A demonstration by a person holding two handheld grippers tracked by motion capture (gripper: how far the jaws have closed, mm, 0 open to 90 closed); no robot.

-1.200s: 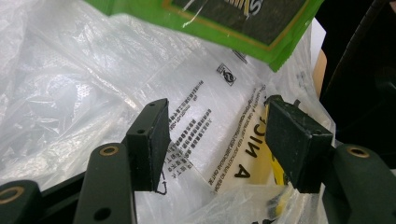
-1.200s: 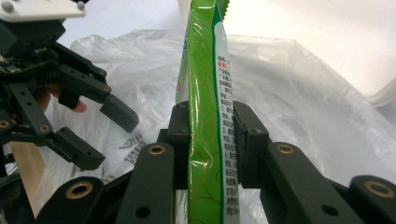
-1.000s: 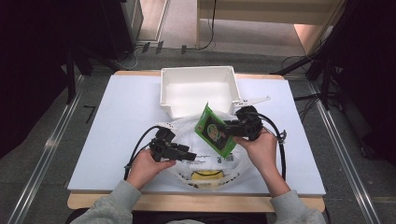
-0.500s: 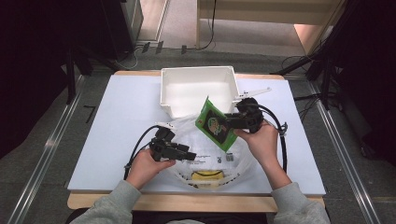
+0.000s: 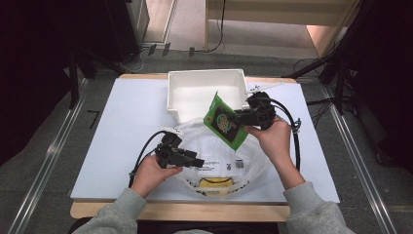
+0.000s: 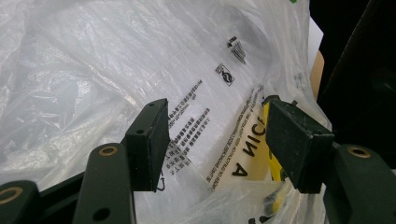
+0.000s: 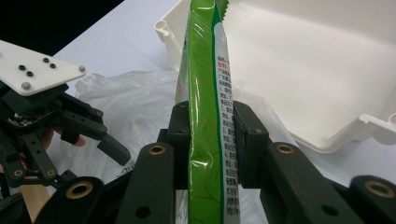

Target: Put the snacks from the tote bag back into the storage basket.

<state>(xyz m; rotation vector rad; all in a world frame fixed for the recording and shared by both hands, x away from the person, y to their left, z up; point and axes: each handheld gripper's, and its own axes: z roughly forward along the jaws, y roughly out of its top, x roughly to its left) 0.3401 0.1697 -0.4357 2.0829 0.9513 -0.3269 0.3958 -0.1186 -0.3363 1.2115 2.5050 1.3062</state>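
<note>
My right gripper (image 5: 241,117) is shut on a green snack packet (image 5: 224,122), which hangs tilted in the air between a clear plastic bag (image 5: 219,156) and a white bin (image 5: 204,92). In the right gripper view the packet (image 7: 205,116) stands edge-on, pinched between the pads, with the bin (image 7: 327,70) behind it. My left gripper (image 5: 197,161) rests at the bag's left side. Its jaws (image 6: 219,135) stand wide apart over the printed bag film (image 6: 140,60). A yellow item (image 5: 217,182) lies inside the bag.
The bin sits at the back middle of the white table top (image 5: 126,122), its inside bare. Black cables (image 5: 292,136) trail from both grippers. The table's wooden front edge (image 5: 180,212) lies close to the person's sleeves.
The right gripper has risen with the green packet and carried it away from the bag toward the bin. The left gripper has stayed put at the bag.
</note>
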